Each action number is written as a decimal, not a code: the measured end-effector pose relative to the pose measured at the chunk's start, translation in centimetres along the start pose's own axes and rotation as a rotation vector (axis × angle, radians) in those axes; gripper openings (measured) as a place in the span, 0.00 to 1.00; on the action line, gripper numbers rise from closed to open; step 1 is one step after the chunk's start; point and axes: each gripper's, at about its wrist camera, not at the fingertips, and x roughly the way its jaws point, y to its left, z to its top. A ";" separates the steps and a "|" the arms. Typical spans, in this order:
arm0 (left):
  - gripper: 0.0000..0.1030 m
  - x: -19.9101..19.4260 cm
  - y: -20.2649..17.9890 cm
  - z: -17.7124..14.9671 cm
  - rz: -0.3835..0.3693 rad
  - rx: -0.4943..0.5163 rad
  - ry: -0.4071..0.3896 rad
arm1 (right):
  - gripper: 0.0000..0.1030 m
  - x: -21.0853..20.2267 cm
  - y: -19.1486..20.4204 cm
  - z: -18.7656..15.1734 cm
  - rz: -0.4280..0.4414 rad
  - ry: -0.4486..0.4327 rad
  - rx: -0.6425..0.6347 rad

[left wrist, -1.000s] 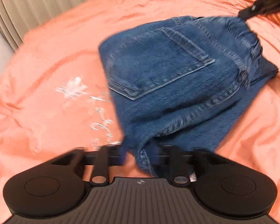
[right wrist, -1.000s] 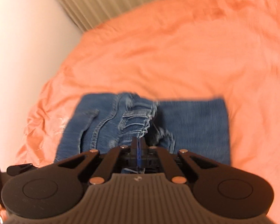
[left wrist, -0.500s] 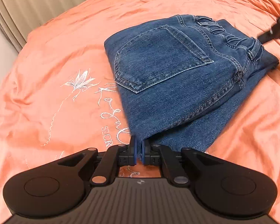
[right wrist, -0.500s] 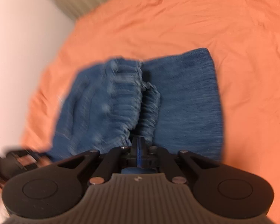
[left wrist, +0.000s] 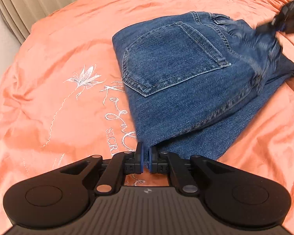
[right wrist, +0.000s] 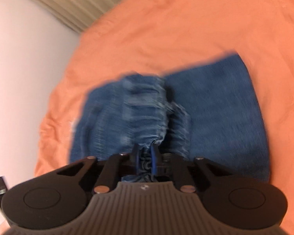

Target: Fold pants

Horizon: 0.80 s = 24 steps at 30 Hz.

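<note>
So the jeans are lying on the orange bedspread, already doubled into a chunky rectangle with the back pocket facing up. Everything here is relative to those jeans.

Their long axis runs diagonally in the left wrist view, from the corner nearest the left gripper up and away to the elastic waistband at the far end. The left gripper sits right at that near corner, jaws pinched down to a narrow slit with a bit of denim edge caught between them. The right gripper is at the opposite, waistband end, jaws nearly closed and clamped on a bunched-up piece of the gathered waistband; that view is blurry, so I can't say how much cloth it has.

My guess is the top layer is being laid down onto the leg layer underneath, and both ends need to settle in line with that diagonal. Neither hand is "nearer": each owns one end.

Count: one pair of jeans, one visible pocket, two grippers, one bedspread with white embroidery just beside the jeans on the left gripper's side.
</note>
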 end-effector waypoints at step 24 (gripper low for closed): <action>0.10 -5.2 1.8 1.2 -0.174 -0.051 -0.044 | 0.00 1.3 -0.3 -6.2 -0.160 0.157 -0.245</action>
